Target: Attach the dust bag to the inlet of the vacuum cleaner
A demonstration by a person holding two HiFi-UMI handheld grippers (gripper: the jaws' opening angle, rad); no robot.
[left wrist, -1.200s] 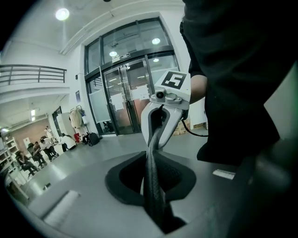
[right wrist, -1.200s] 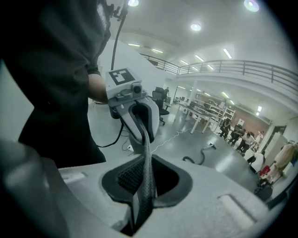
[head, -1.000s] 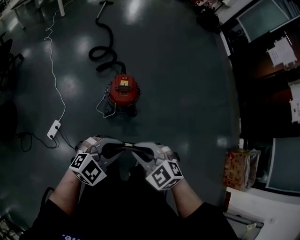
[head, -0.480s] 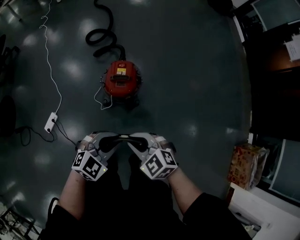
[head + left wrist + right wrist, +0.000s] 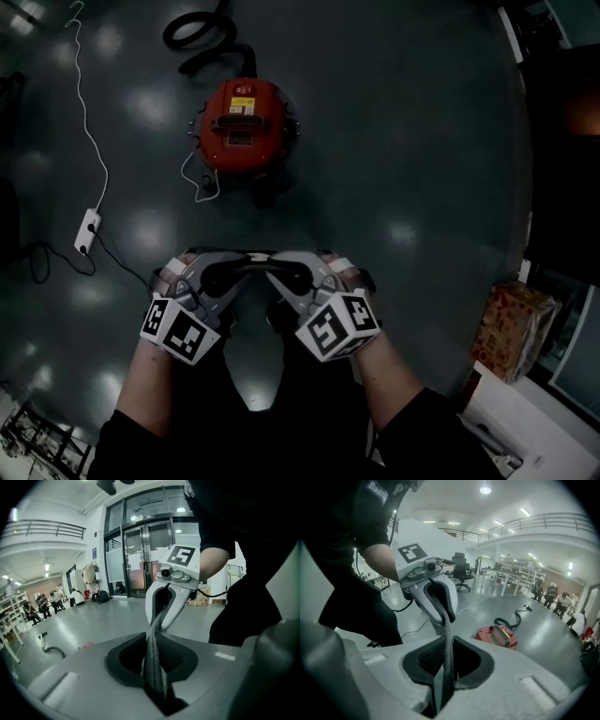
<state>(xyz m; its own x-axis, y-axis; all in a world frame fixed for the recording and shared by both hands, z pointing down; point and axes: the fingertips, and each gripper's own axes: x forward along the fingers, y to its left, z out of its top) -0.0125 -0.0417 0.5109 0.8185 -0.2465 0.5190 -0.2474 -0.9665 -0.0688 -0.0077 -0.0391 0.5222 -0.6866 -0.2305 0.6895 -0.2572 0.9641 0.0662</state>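
Bag (image 5: 447, 658): a thin dark woven edge of it is stretched between the two grippers, at the lower middle of the head view; the rest is lost against the dark clothes
Left gripper (image 5: 225, 277): jaws almost together, pinching the left end of the bag edge; in its own view the strip runs out from between the pads toward the other gripper
Right gripper (image 5: 287, 276): jaws also almost together, pinching the right end of the same edge
Bag axis: the held edge runs left to right across the frame, so crosswise to the way toward the vacuum
Vacuum (image 5: 244, 127): red and round, on the floor at the upper left-middle of the head view, well apart from the grippers; its hose (image 5: 199, 36) leaves toward the top edge of the frame
Direction from jaws: the vacuum lies up the frame and a little to the left of the middle of the bag edge
Nearer hand: the left one is slightly more in line with it; I judge the difference small
Inlet: I cannot make it out from here; the red lid seems to be on
Next move: I judge that both hands must carry the bag up the frame together, keeping the edge taut, and the inlet must be found first
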